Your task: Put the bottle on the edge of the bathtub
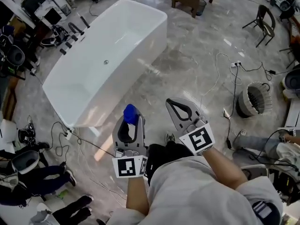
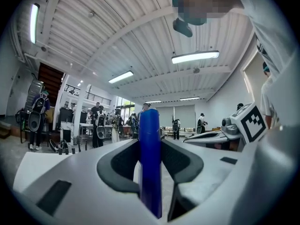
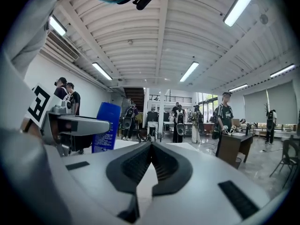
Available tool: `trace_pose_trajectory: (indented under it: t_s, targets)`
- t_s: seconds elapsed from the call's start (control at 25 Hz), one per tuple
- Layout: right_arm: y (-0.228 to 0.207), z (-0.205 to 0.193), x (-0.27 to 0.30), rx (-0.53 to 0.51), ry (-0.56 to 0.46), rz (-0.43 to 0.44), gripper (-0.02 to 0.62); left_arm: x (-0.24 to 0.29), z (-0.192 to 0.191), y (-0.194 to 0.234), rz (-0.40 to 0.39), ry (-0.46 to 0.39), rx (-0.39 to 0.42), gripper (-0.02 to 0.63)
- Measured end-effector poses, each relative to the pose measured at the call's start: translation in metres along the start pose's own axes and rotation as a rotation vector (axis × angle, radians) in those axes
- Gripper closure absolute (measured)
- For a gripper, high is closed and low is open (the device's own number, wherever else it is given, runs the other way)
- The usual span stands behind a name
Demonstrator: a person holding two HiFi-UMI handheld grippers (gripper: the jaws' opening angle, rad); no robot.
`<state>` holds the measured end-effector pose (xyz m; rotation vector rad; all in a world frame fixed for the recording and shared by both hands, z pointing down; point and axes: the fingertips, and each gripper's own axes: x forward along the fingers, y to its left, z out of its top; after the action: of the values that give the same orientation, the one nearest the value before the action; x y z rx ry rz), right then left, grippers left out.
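Bottle (image 1: 130, 113): blue, flat-sided plastic, upright, clamped between the jaws of the left tongs (image 1: 127, 131). It hangs over the floor (image 1: 197, 64) just off the near corner of the white bathtub (image 1: 126, 78) and is not yet on its rim.

Left tongs: closed on the bottle body, below the top.

Right tongs (image 1: 180, 109): jaws together at the tips, nothing between them, beside the left.

Handling, judged: stiff, probably light, smooth-skinned and apt to slip. Hold across the narrow faces at mid-body. The rim looks narrow and glossy, so seat the base flat.
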<state>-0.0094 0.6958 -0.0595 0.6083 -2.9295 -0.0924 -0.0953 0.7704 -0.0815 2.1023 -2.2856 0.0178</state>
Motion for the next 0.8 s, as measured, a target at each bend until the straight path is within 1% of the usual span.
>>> trace_pose_trajectory:
  t_s: [0.16, 0.32, 0.48, 0.68, 0.8]
  targets:
    - [-0.032, -0.013, 0.009, 0.039, 0.017, -0.070, 0.589, 0.035, -0.015, 0.000, -0.045, 0.038, 0.004, 0.448]
    - [-0.055, -0.018, 0.027, 0.078, 0.037, -0.117, 0.589, 0.076, -0.018, 0.005, -0.118, 0.046, 0.010, 0.448]
    - [-0.089, -0.022, 0.050, 0.062, 0.042, -0.168, 0.589, 0.125, -0.020, 0.011, -0.189, 0.055, 0.011, 0.448]
    - [-0.135, -0.035, 0.082, 0.070, 0.087, -0.227, 0.589, 0.193, -0.022, 0.017, -0.275, 0.051, 0.006, 0.448]
    - [-0.165, -0.043, 0.105, 0.077, 0.112, -0.276, 0.589, 0.233, -0.026, 0.027, -0.328, 0.056, -0.013, 0.448]
